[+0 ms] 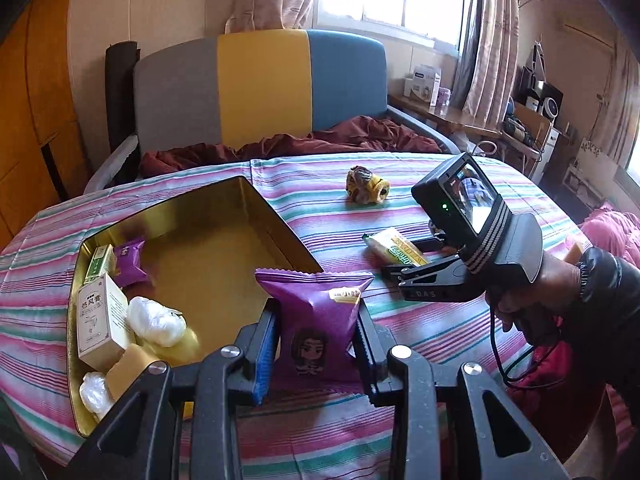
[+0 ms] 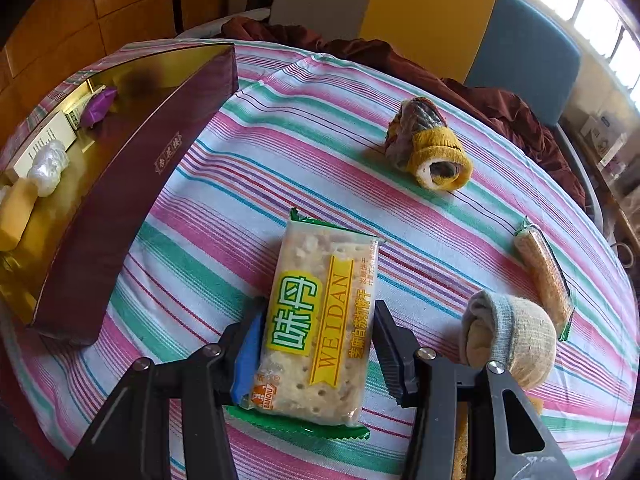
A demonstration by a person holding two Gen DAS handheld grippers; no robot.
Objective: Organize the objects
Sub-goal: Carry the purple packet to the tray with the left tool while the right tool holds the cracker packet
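Left tongs (image 1: 316, 310): clamped on the purple snack packet (image 1: 312, 344), pads pressing its two side edges, packet upright between them. Long axis of that packet from 6 to 12 o'clock, in line with the fingers, crimped top edge at 12, printed figure facing the camera. Just beyond it, from 10 through 12 o'clock, the open gold box (image 1: 240, 184), near corner touching or almost touching the packet's top in this view. Bare gold floor at 11 o'clock. Box's filled end further round at 9 to 10 o'clock: a white carton (image 1: 100, 320), white wads, a yellow block and a small purple packet (image 1: 130, 262) of the same kind. Judged: short carry toward 11 o'clock, then release flat on the bare floor.

Right tongs (image 2: 318, 308): closed on the cracker packet (image 2: 316, 264), pads against its long edges near the lower half. Packet's long axis from 6 to just past 12 o'clock, leaning slightly right, green crimped ends at both extremes, label up. Resting on or barely off the striped cloth (image 2: 248, 168); cannot tell which. Box well apart at 9 to 10 o'clock from here, its maroon outer wall in between, so a lift over that wall needed.

Nearer to the box: the left hand, by far.

Left loose on the cloth, seen from the right tongs: yellow rolled sock (image 2: 430, 148) at 1 o'clock, second cracker packet (image 2: 544, 272) at 3, grey rolled sock (image 2: 508, 340) just beside the right finger at 4
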